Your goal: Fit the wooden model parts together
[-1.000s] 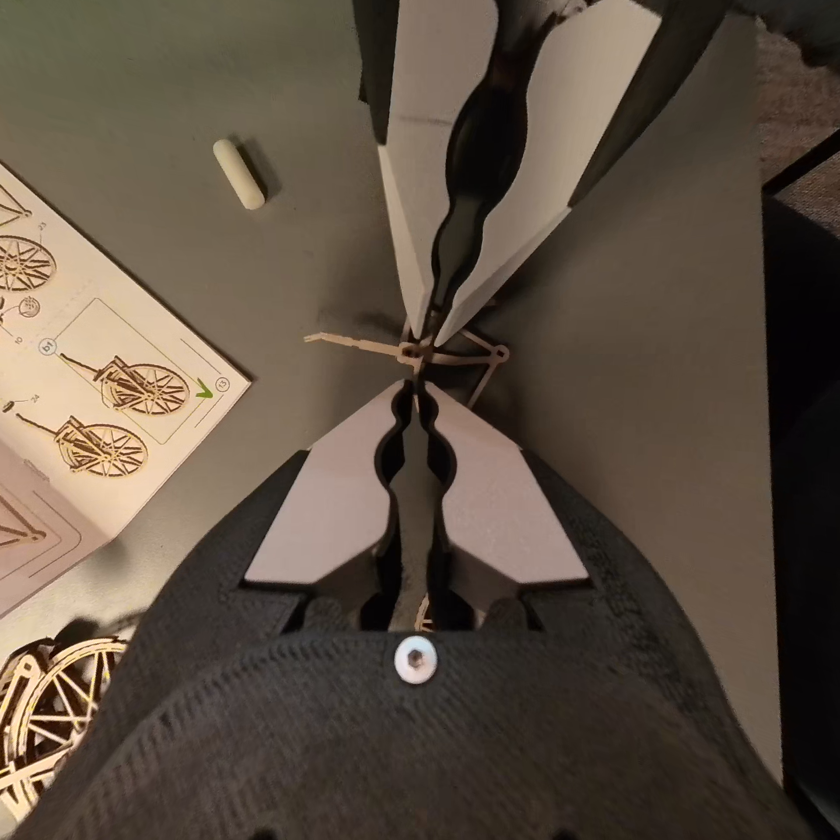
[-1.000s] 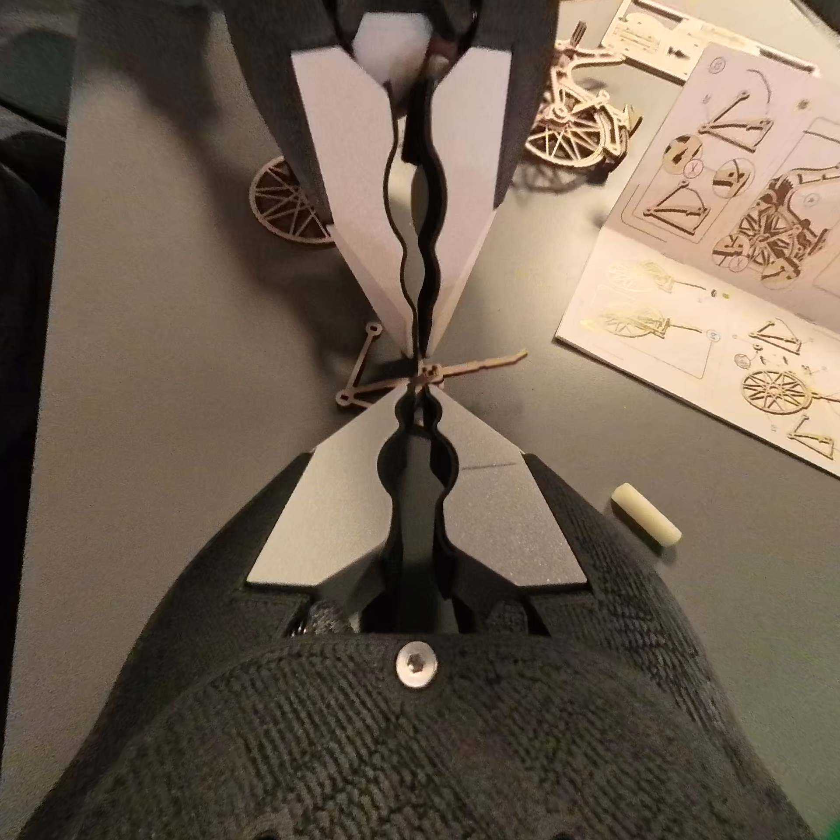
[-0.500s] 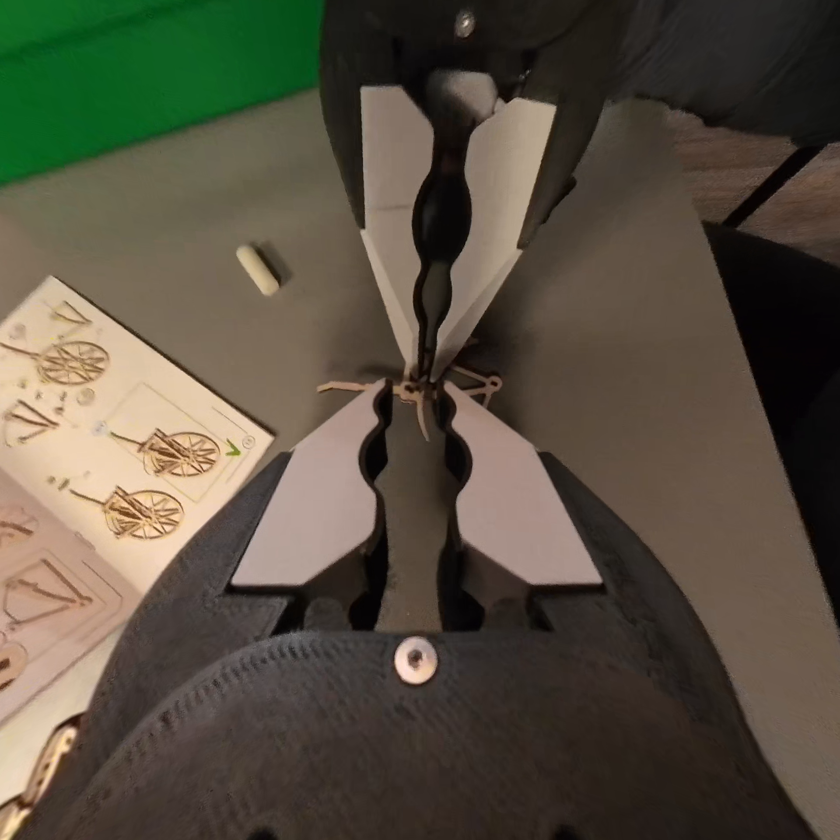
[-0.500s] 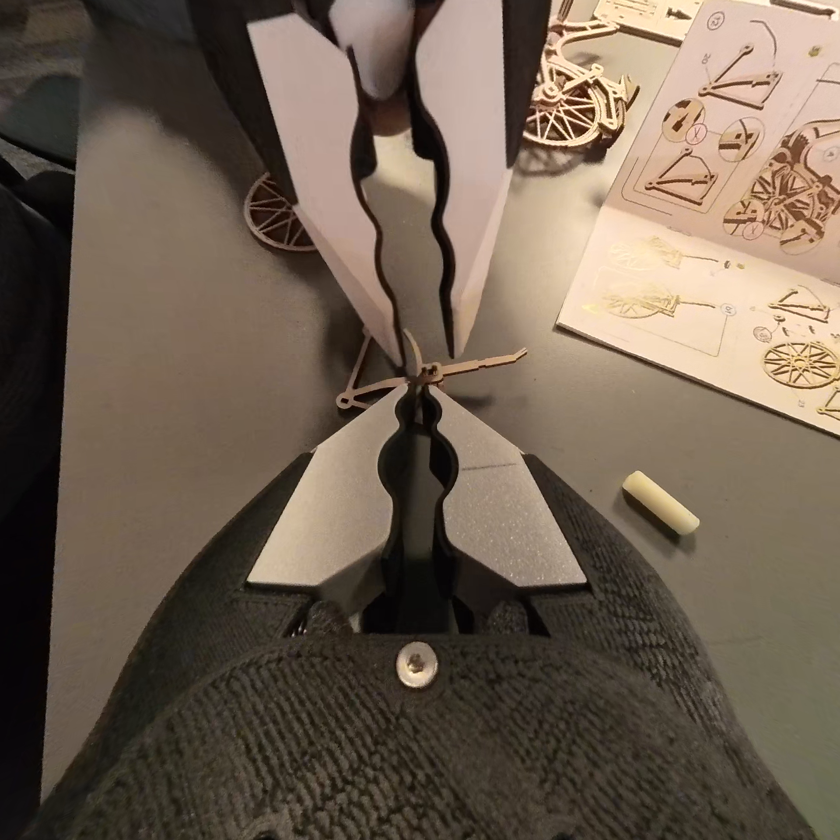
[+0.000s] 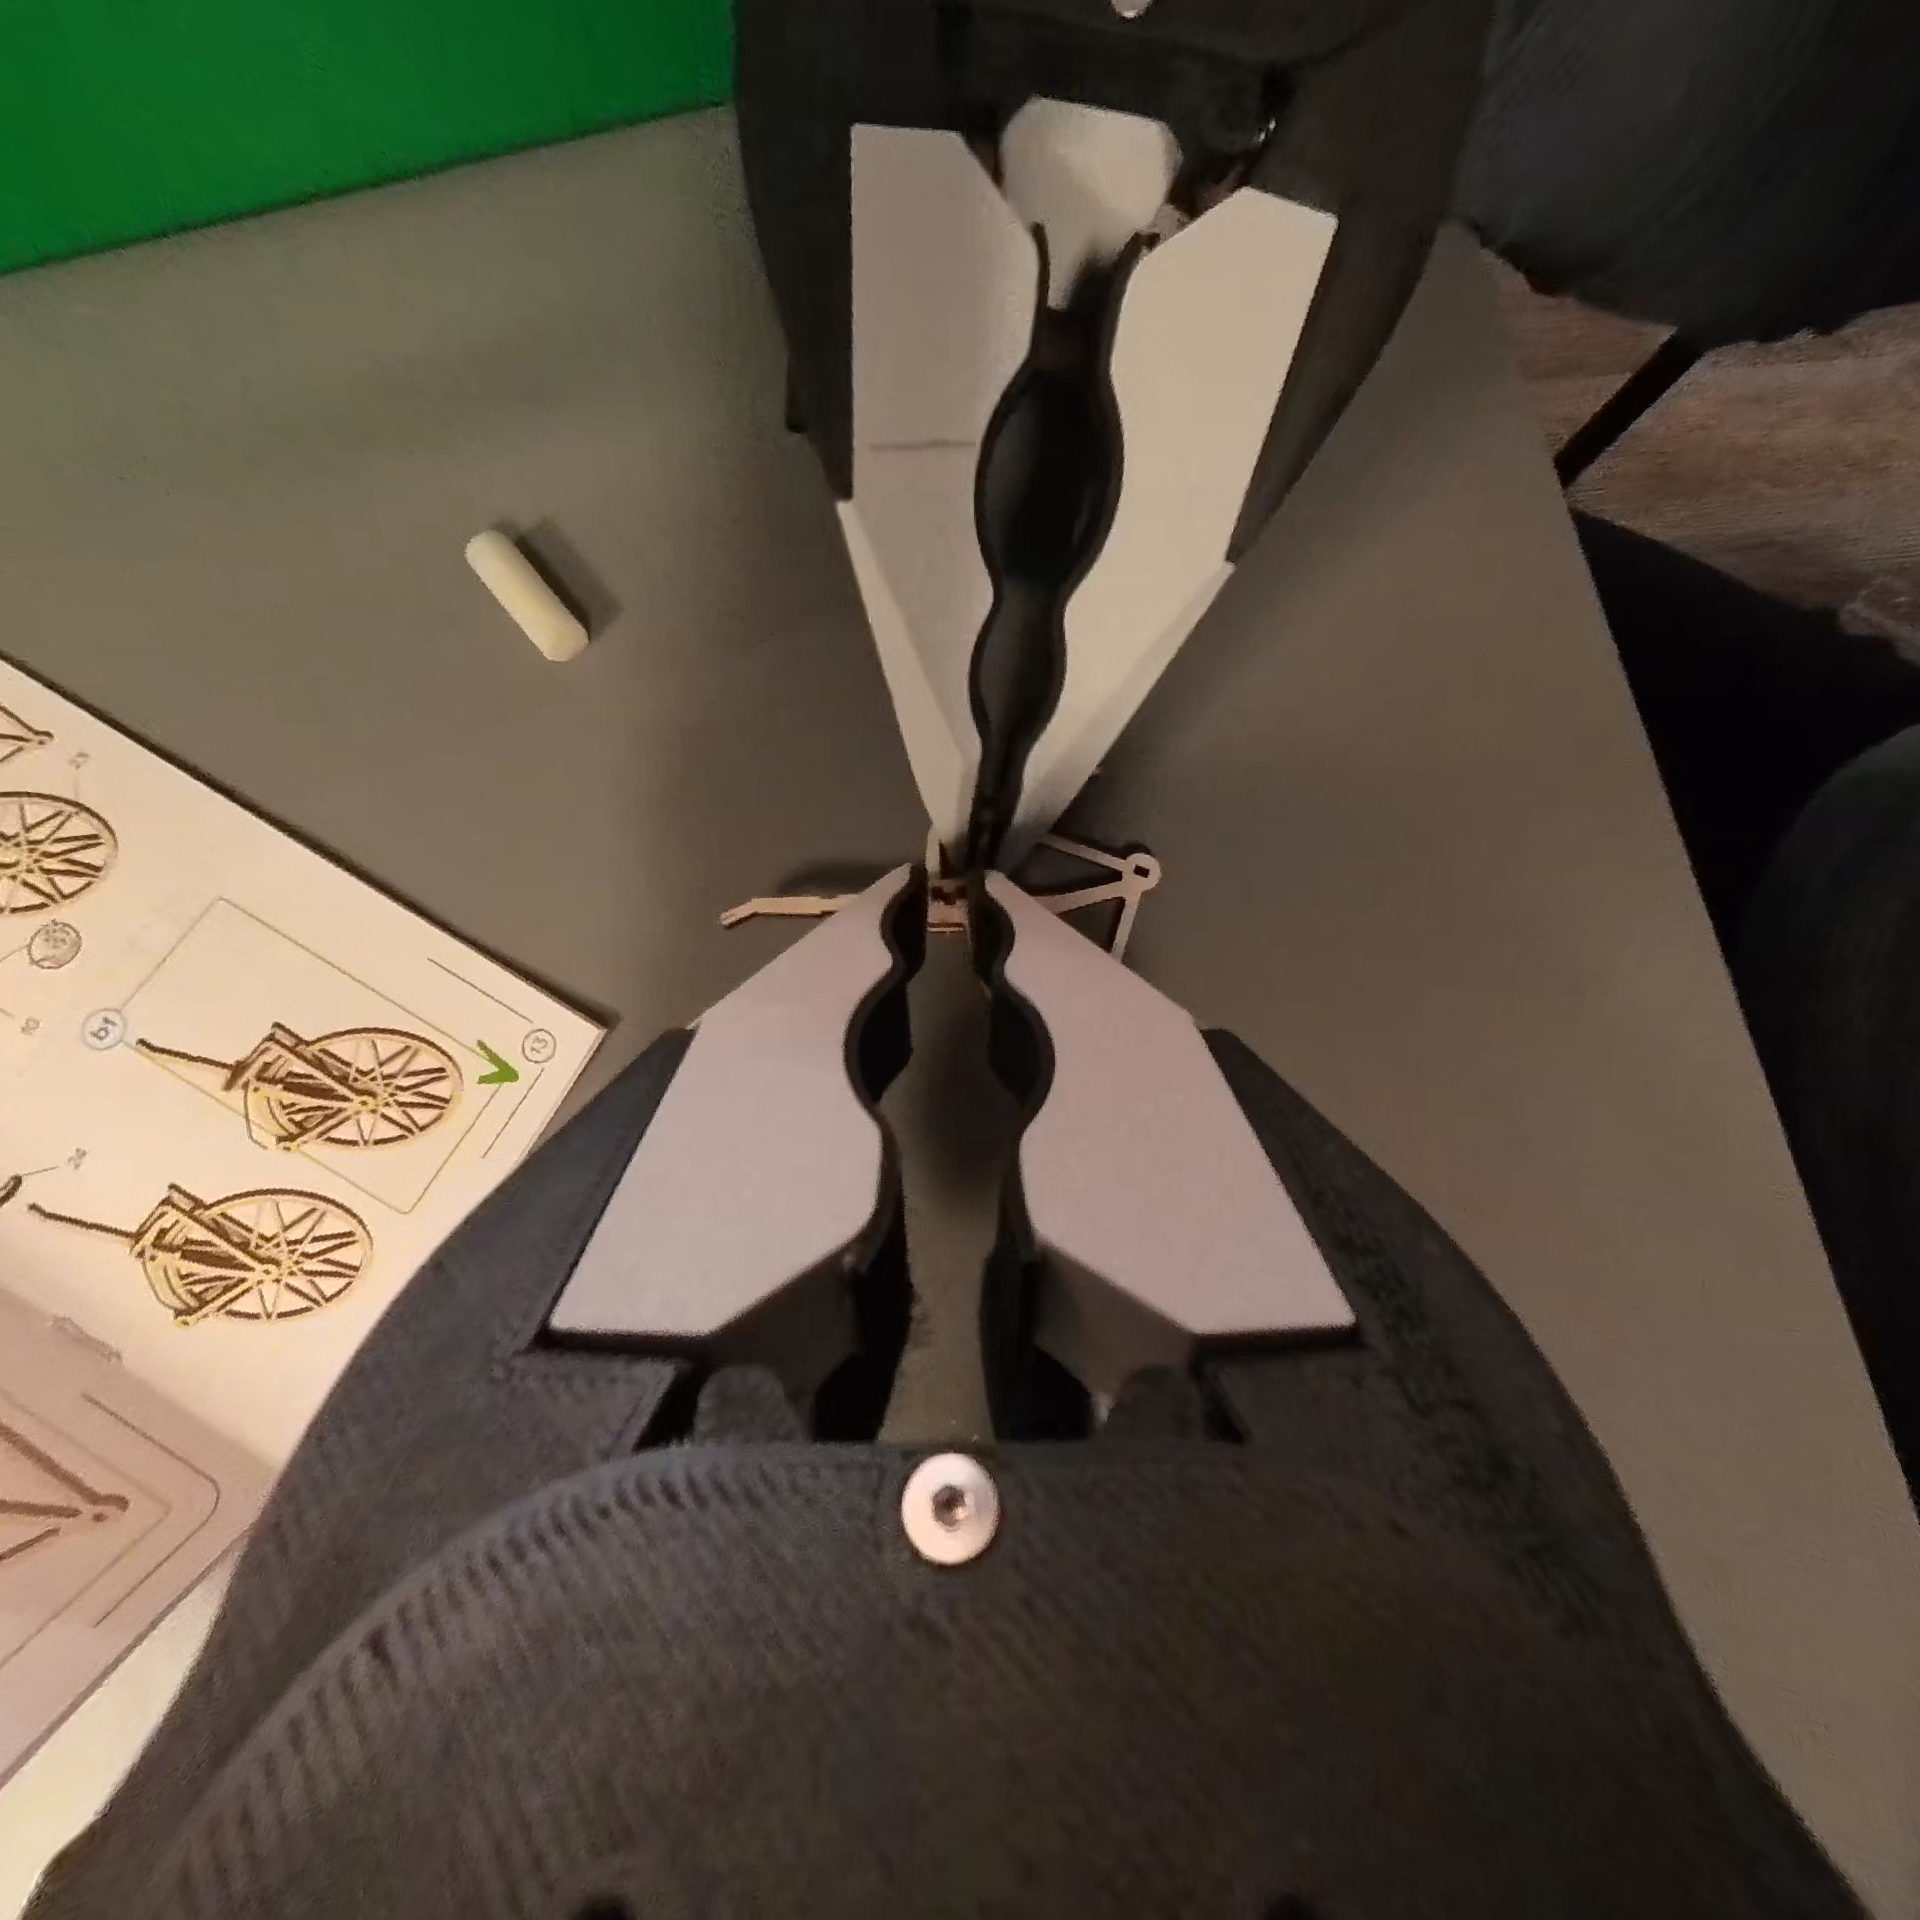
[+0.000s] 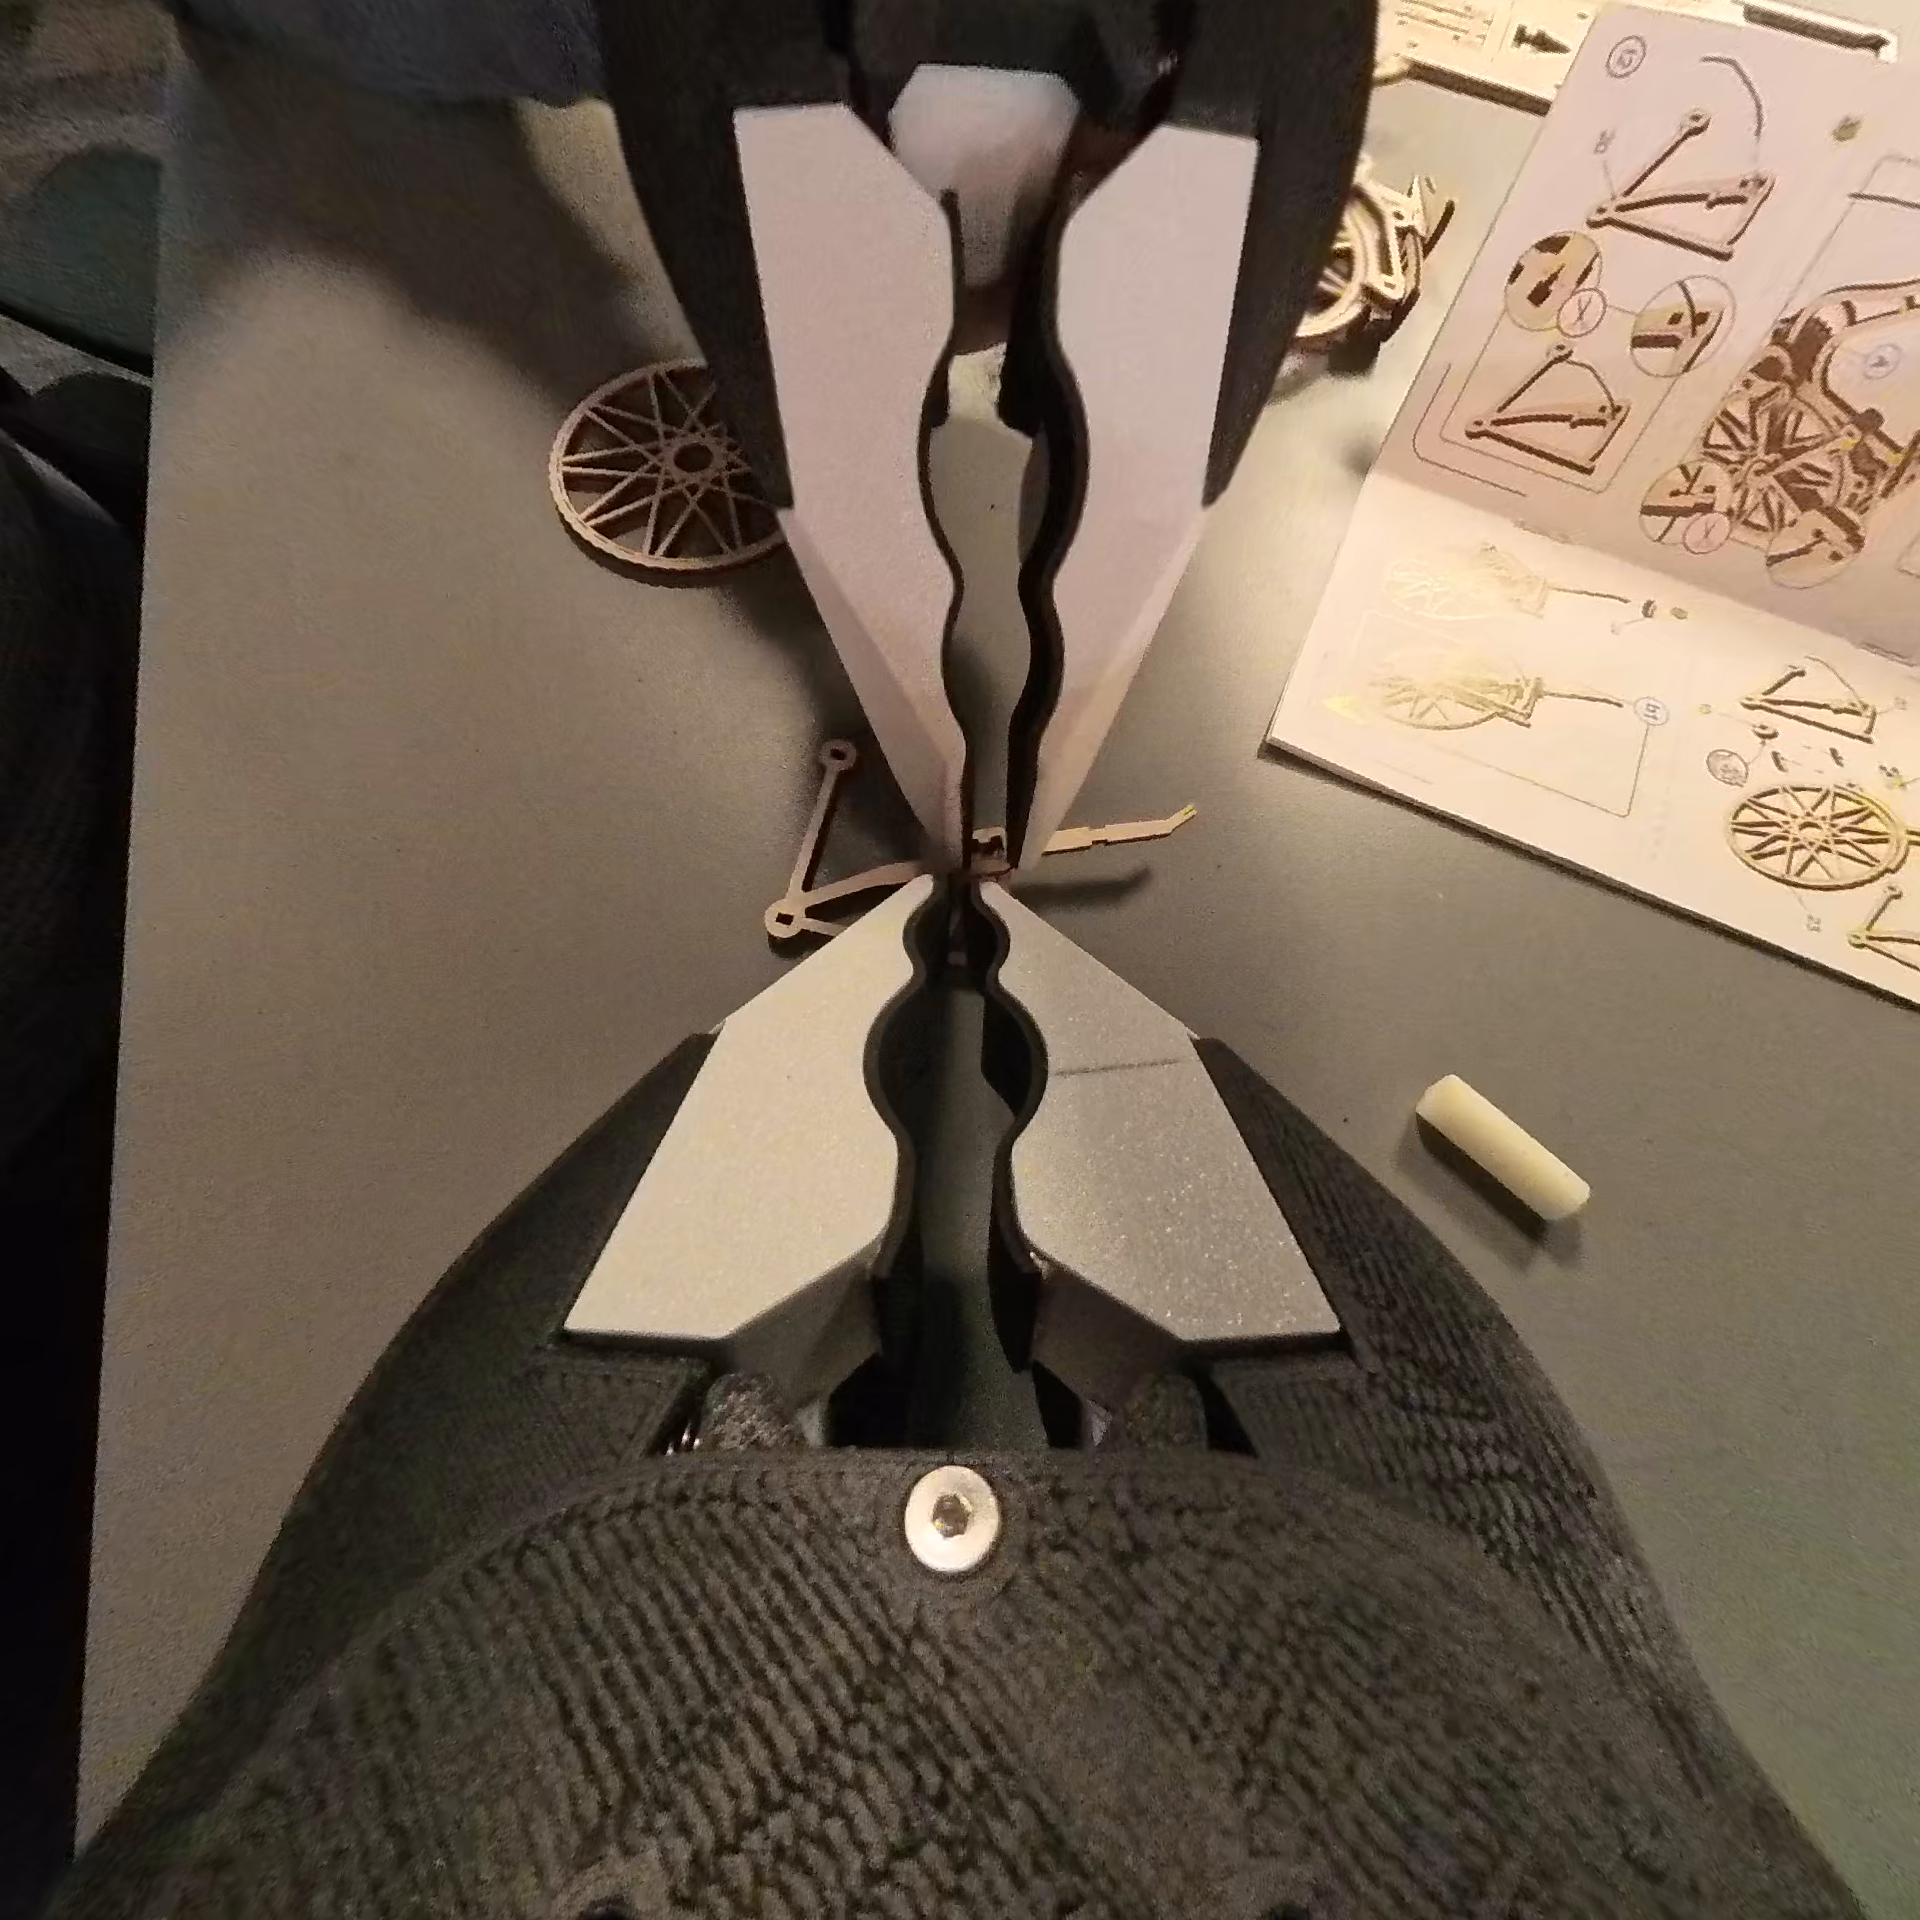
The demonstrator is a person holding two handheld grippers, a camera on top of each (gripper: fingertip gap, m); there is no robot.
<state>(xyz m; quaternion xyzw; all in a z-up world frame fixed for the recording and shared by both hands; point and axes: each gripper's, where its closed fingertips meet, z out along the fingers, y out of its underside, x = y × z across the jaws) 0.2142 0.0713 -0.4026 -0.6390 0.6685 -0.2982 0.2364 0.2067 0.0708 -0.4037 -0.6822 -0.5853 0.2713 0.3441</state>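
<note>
A thin wooden frame part (image 5: 1081,891), a triangle with a long bar (image 6: 1117,831), hangs just above the grey table. My right gripper (image 6: 966,902) is shut on its middle joint. It enters the left wrist view from the top (image 5: 977,847). My left gripper (image 5: 948,906) faces it tip to tip. Its jaws are nearly together on a small wooden piece (image 6: 985,837) at the same joint. The joint itself is mostly hidden by the fingertips.
A spoked wooden wheel (image 6: 675,478) lies behind the left gripper, and a part-built model (image 6: 1371,260) farther back. An open instruction booklet (image 5: 260,1039) (image 6: 1610,623) and a pale short stick (image 5: 525,595) (image 6: 1501,1158) lie alongside. The table edge (image 5: 1621,727) runs close by. My left and right fingertips are right by each other.
My left gripper was shut on the joint, opened half a second ago, and has closed in on it again. My right gripper has kept its hold on the frame.
</note>
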